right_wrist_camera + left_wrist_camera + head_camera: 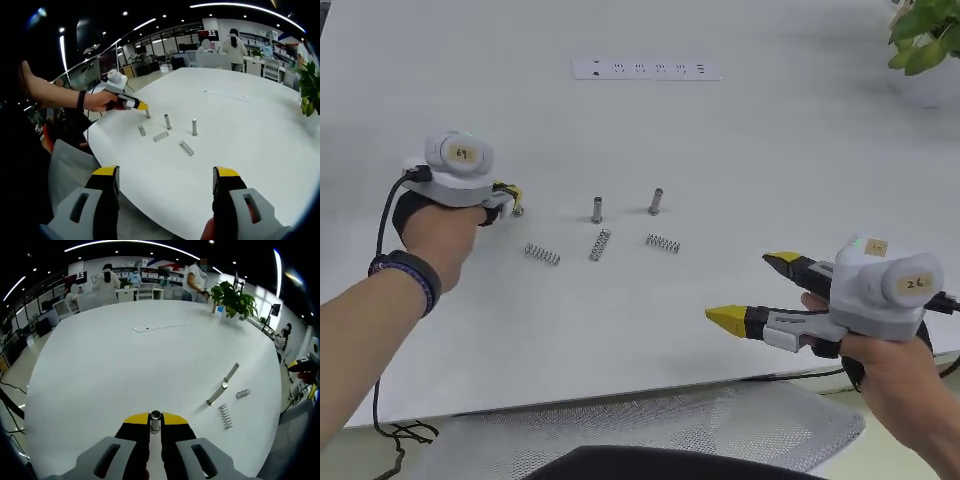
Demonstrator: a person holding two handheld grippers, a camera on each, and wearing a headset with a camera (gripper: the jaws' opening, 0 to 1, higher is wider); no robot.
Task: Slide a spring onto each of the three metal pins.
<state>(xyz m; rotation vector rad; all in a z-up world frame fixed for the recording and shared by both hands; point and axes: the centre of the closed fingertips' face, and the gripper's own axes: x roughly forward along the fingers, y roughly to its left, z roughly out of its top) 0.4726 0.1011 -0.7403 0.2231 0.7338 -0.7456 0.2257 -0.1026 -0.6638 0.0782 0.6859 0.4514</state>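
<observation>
At the middle left of the head view, the left gripper [510, 203] is pinching an upright metal pin [155, 421] between its nearly closed yellow fingertips. The right gripper [752, 290], at lower right, is holding its fingers spread wide and touching nothing. Two other pins [597, 209] [655, 201] are standing at center, with three springs [542, 254] [600, 244] [662, 243] lying on the table [740, 140] just below them.

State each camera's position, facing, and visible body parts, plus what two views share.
Head view: headset, down at white table; left hand, right hand show.
Left gripper view: left gripper, shut on short metal pin, faces across table.
Right gripper view: open right gripper, faces coiled wire springs; left hand shows.
Shared: all show the springs.
</observation>
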